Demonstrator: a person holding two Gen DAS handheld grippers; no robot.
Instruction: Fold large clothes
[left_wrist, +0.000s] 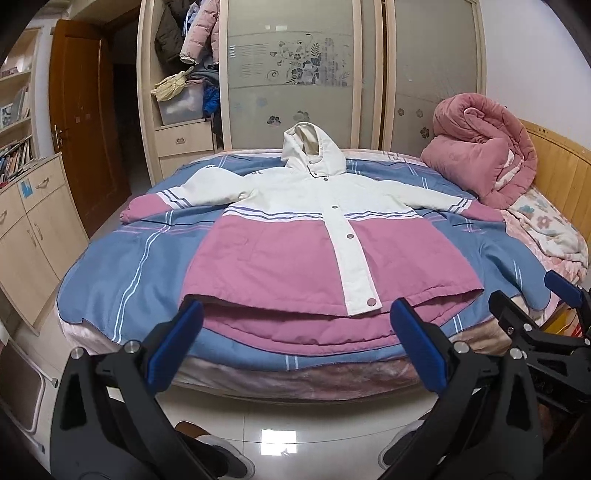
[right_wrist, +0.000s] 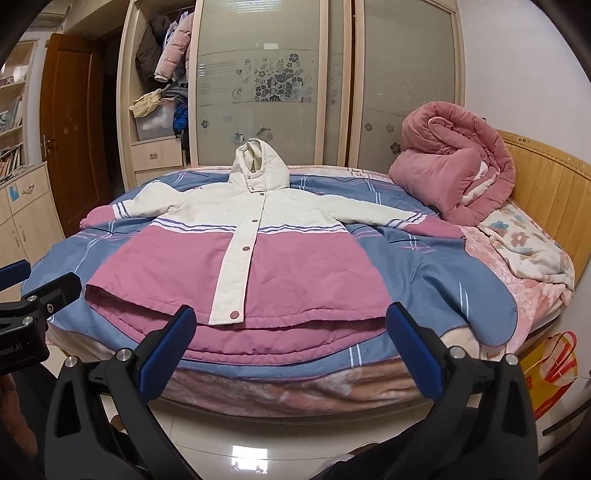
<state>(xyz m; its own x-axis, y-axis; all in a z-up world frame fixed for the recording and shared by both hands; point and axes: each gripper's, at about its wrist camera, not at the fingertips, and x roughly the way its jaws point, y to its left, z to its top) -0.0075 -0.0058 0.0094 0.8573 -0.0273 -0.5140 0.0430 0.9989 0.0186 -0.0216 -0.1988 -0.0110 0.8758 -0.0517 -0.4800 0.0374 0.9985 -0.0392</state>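
A hooded jacket (left_wrist: 295, 236), white on top and pink below, lies flat and buttoned on the bed, front up, sleeves spread to both sides, hood toward the wardrobe. It also shows in the right wrist view (right_wrist: 243, 258). My left gripper (left_wrist: 295, 317) is open and empty, held just short of the jacket's hem at the bed's near edge. My right gripper (right_wrist: 291, 321) is open and empty too, at the same hem, a little to the right. The right gripper shows at the right of the left wrist view (left_wrist: 546, 314).
The jacket lies on a blue striped sheet (left_wrist: 122, 258) over the bed. A rolled pink quilt (left_wrist: 480, 158) and a floral blanket (left_wrist: 550, 229) sit at the bed's right by the wooden headboard (left_wrist: 561, 166). Wardrobe (left_wrist: 295, 74) behind, cabinets (left_wrist: 29, 221) left, shiny floor below.
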